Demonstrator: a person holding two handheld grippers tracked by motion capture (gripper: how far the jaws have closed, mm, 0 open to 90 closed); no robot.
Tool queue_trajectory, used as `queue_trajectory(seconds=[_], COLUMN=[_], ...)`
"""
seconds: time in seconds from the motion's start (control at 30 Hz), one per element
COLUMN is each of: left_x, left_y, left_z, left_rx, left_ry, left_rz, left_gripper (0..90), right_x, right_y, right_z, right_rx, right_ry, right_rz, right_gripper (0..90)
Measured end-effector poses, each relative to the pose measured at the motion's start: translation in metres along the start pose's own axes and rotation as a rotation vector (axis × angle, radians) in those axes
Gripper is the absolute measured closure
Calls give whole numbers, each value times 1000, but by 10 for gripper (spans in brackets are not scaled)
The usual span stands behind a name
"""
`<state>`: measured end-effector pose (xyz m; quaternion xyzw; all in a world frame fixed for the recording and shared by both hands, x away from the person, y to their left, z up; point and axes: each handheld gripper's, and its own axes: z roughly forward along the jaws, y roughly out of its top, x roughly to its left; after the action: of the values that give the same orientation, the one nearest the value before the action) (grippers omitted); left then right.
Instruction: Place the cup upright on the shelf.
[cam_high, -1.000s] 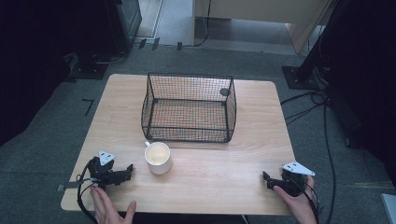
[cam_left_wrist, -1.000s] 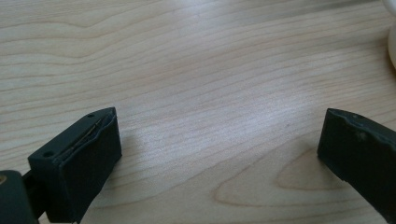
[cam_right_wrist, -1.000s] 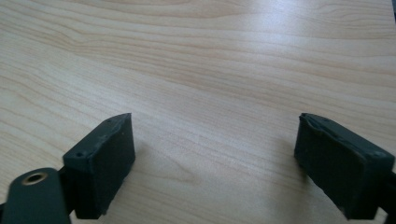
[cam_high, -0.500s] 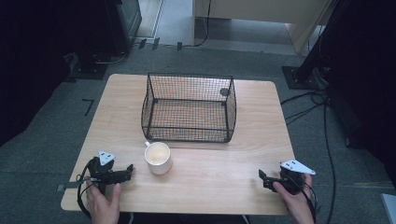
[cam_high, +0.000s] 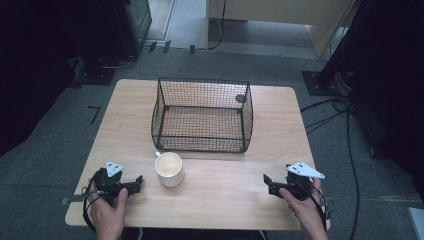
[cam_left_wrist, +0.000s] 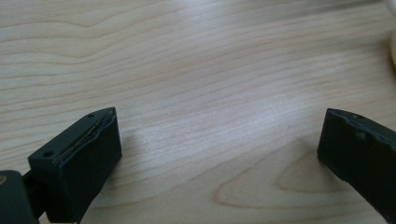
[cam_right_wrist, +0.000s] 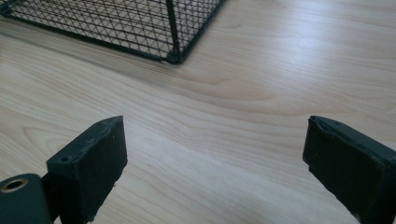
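Mug (cam_high: 169, 169) visible overhead; right gripper (cam_right_wrist: 215, 158) faces basket (cam_right_wrist: 140, 28).

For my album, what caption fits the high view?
A white mug before a wire basket, an open hand-held gripper on each side.

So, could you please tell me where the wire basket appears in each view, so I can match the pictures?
High view: the basket stands at the table's middle, behind the cup.
Left gripper view: not in it; a pale sliver, perhaps the cup, at the right edge.
Right gripper view: the basket's corner sits at top left, ahead of the right tool.
Shared landmark: the wooden table grain.
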<state>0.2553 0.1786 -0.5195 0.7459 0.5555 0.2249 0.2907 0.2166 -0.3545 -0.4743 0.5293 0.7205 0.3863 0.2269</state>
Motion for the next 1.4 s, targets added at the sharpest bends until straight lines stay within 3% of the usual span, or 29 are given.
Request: queue_trajectory(seconds=[0.6,1.4], left_x=[0,0], left_y=[0,0], left_z=[0,0], left_rx=[-1,0], left_ry=[0,0], left_rz=[-1,0], left_gripper=[0,0], right_x=[42,92], right_y=[29,61], right_z=[24,43], right_rx=[-21,-60], right_ry=[89,181], right_rz=[-51,-104], right_gripper=[61,61])
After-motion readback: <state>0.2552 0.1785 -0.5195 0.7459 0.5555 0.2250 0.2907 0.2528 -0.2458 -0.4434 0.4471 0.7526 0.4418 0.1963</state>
